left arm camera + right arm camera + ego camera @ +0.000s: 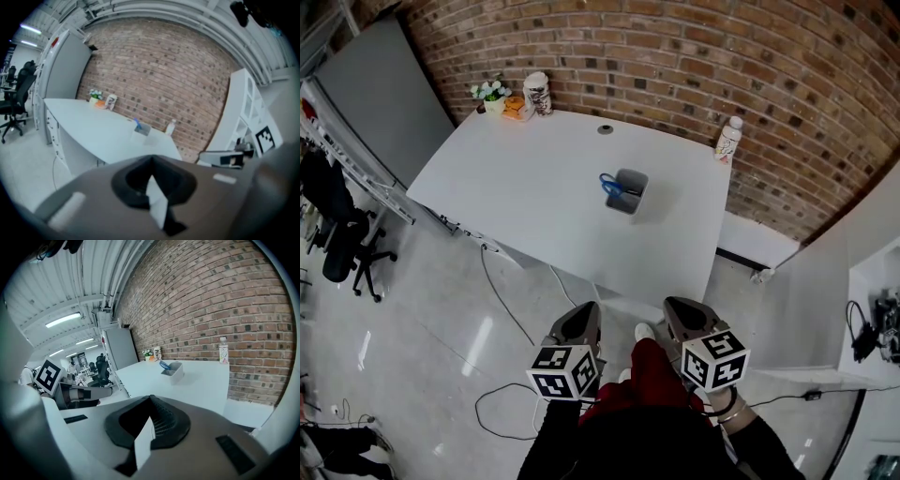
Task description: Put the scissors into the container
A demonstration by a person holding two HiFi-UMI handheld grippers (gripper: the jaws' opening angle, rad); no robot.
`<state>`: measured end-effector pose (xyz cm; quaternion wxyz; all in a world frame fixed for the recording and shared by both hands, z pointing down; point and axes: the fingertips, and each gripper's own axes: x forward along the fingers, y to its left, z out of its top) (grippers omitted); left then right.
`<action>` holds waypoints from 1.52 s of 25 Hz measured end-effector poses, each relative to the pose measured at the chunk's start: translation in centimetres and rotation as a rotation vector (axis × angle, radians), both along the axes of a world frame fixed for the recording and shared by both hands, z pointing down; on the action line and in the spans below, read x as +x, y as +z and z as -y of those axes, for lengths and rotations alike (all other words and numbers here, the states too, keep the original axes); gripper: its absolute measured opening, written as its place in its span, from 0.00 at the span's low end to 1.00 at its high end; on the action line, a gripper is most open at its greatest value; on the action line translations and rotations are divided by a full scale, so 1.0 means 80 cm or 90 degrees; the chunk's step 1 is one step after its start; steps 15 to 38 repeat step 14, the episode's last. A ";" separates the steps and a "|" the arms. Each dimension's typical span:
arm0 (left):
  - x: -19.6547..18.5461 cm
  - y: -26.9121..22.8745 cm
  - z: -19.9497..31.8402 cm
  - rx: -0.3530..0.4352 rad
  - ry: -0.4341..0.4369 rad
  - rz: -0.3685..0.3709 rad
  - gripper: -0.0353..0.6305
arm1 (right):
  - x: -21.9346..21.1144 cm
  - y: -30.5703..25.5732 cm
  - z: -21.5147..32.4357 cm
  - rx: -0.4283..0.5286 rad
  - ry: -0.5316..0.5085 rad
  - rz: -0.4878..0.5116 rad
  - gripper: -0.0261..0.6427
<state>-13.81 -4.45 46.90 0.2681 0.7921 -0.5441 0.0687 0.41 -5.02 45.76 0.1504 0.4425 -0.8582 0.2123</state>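
Blue-handled scissors seen standing in grey container, container set mid worktop, left gripper and right gripper held side by side over floor, well apart from worktop, fingers of both pressed together, nothing clamped.

The head view looks steeply down from well back of the counter. Both gripper views face it from low, also well off. All three share the counter, the container and the brick wall.
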 end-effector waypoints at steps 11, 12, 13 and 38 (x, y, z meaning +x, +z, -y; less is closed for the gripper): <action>0.009 -0.008 -0.025 0.008 0.023 0.024 0.06 | 0.017 -0.013 -0.027 0.023 0.004 0.001 0.05; 0.009 -0.009 -0.028 0.009 0.024 0.025 0.06 | 0.018 -0.015 -0.030 0.028 0.003 0.000 0.05; 0.010 -0.011 -0.031 0.009 0.025 0.025 0.06 | 0.019 -0.018 -0.032 0.033 0.002 -0.002 0.05; 0.011 -0.012 -0.034 0.010 0.026 0.025 0.06 | 0.020 -0.021 -0.035 0.038 0.002 -0.004 0.05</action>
